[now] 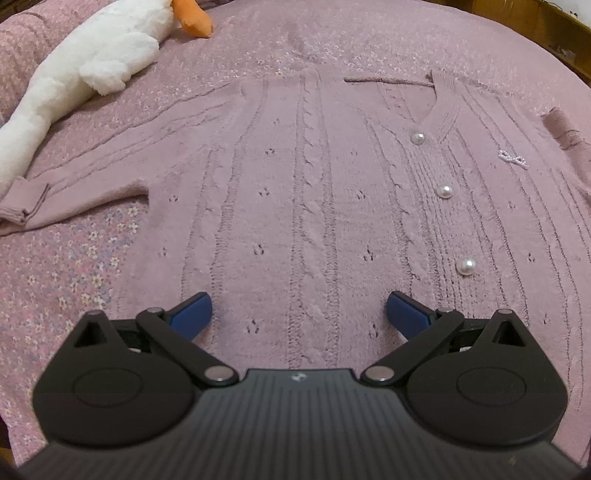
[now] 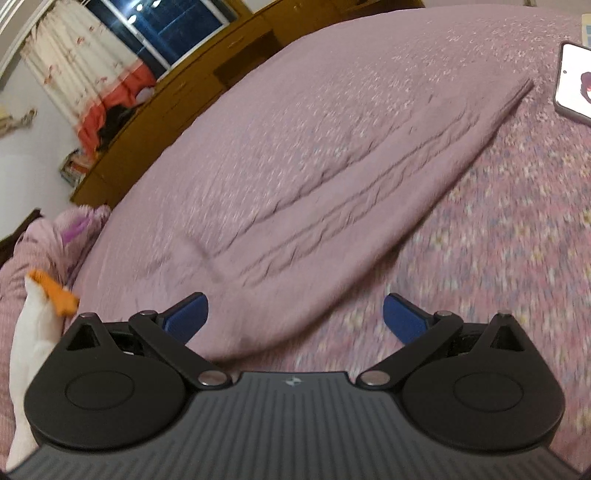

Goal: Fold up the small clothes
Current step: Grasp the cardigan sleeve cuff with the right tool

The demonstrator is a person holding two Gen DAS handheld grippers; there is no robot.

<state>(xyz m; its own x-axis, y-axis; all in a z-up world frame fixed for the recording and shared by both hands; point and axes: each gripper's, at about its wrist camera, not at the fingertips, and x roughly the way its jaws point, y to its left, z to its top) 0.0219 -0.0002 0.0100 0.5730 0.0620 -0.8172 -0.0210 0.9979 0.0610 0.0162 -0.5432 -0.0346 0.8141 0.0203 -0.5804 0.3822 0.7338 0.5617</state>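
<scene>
A mauve cable-knit cardigan with pearl buttons lies flat, front up, on the floral bedspread. Its left sleeve stretches out to a cuff at the far left. My left gripper hovers open over the lower body of the cardigan, blue fingertips wide apart, holding nothing. In the right wrist view, the other sleeve runs diagonally up to the right. My right gripper is open above that sleeve's near end, empty. This view is motion-blurred.
A white plush goose with an orange beak lies at the upper left beside the sleeve. A phone rests on the bed at the far right. A wooden bed frame and a curtained window stand beyond the bed.
</scene>
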